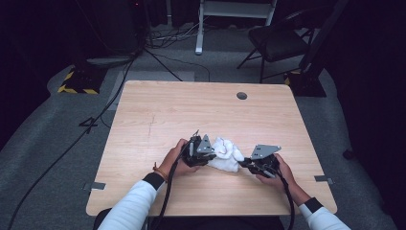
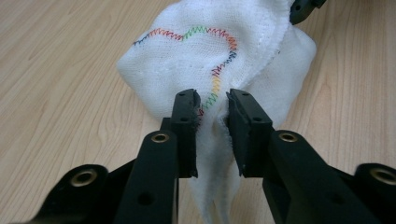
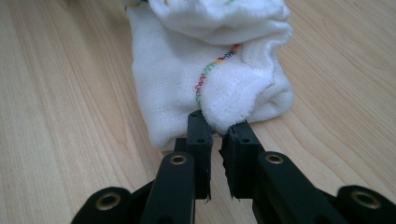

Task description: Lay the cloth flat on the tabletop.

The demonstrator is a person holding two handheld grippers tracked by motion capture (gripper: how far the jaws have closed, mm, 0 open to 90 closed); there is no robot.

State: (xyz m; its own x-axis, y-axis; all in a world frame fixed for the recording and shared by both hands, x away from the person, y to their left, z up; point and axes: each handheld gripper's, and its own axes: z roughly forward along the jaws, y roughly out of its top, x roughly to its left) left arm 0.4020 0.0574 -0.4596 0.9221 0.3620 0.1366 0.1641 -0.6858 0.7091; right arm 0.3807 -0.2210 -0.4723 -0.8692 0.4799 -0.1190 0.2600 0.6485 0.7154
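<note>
A white cloth (image 1: 227, 153) with a rainbow zigzag stitch line lies bunched up on the wooden table (image 1: 191, 115), slightly toward the near edge. My left gripper (image 1: 210, 155) is at its left side. In the left gripper view the left gripper (image 2: 213, 105) is shut on a fold of the cloth (image 2: 187, 65), which fills the gap between the jaws. My right gripper (image 1: 243, 163) is at the cloth's right side. In the right gripper view the right gripper (image 3: 217, 128) pinches a rolled hem of the cloth (image 3: 187, 70) at its tips.
A round cable hole (image 1: 242, 96) sits near the table's far edge. Beyond the table are a dark folding chair (image 1: 277, 40), a white stand leg (image 1: 198, 28) and loose cables on the grey floor. The tip of the right gripper (image 2: 303, 9) shows behind the cloth.
</note>
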